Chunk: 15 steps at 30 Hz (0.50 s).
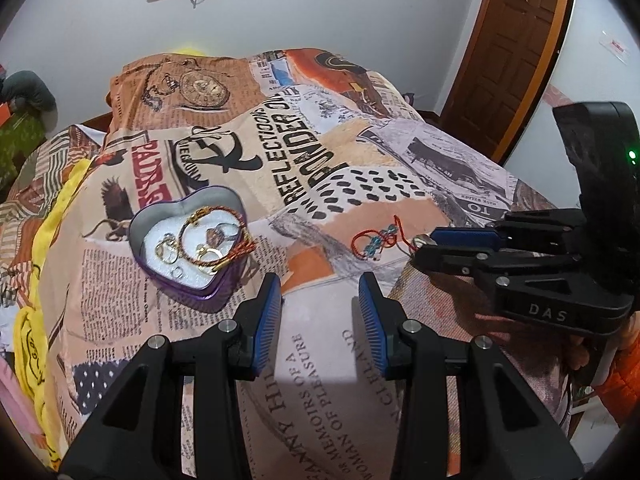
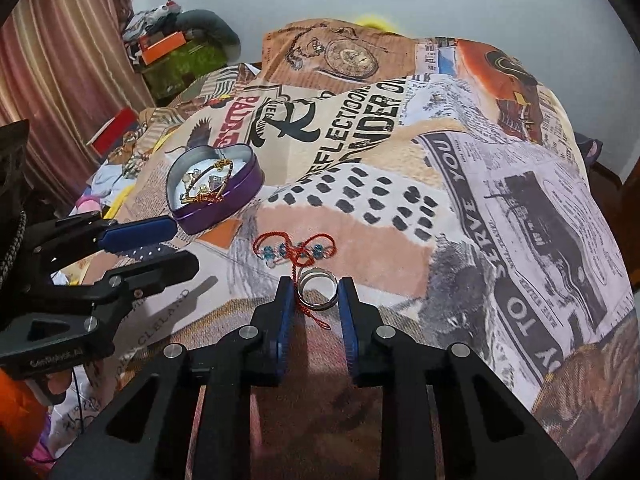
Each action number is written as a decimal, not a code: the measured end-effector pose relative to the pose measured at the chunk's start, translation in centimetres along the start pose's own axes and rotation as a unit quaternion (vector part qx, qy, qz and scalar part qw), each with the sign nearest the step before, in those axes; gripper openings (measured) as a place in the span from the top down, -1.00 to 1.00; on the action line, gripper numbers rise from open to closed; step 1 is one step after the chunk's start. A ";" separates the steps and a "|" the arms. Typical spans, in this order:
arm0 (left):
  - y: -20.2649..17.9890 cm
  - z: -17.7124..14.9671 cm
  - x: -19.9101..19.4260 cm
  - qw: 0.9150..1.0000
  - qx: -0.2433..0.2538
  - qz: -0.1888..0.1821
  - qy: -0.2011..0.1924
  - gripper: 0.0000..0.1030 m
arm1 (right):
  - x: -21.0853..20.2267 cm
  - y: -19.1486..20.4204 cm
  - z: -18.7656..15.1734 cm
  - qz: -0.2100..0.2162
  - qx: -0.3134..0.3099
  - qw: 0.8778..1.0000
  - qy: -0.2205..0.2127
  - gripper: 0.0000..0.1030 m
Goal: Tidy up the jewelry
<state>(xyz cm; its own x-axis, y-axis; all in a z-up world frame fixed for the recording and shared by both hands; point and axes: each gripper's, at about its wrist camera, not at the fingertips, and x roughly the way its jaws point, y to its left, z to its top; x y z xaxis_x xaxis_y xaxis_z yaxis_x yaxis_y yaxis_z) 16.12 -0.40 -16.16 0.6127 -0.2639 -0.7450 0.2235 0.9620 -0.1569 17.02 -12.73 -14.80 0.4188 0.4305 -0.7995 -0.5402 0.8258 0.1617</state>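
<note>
A purple heart-shaped tin [image 1: 224, 286] [image 2: 240, 196] lies open on the printed bedspread, holding a gold-and-red bangle [image 1: 208, 240] and several rings. A red cord bracelet with blue beads [image 1: 376, 242] [image 2: 294, 254] lies to its right. A silver ring [image 2: 318, 290] [image 1: 422, 241] lies just in front of the bracelet, between the fingertips of my right gripper [image 2: 316, 292] [image 1: 424, 246]; the jaws stand close on both sides of the ring, and I cannot tell whether they grip it. My left gripper [image 1: 318, 292] [image 2: 182, 244] is open and empty, just right of the tin.
The bedspread [image 1: 460, 168] drapes over a rounded bed and falls away at the right. Yellow cloth [image 1: 32, 320] and clutter lie at the left edge. A wooden door [image 1: 516, 48] stands at the back right, a curtain [image 2: 60, 80] at the left.
</note>
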 end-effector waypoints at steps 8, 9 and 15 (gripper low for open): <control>-1.6 1.7 2.4 0.999 0.016 -0.028 0.017 0.23 | -1.0 -1.7 -0.7 -0.010 0.016 1.000 -0.002 0.61; -1.7 1.8 2.6 0.999 0.018 -0.028 0.019 0.23 | -1.1 -1.9 -0.8 -0.009 0.018 1.000 -0.003 0.61; -3.1 2.3 4.5 0.998 0.042 -0.024 0.029 0.23 | -1.3 -2.4 -1.1 -0.008 0.022 1.000 -0.006 0.61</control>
<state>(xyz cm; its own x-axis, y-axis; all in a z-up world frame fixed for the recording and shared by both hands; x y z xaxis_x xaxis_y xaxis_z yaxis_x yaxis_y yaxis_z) 19.93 -4.71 -17.58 0.5551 -0.3026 -0.7748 0.3161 0.9383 -0.1400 16.96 -15.67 -14.80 0.4366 0.4213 -0.7949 -0.5006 0.8479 0.1744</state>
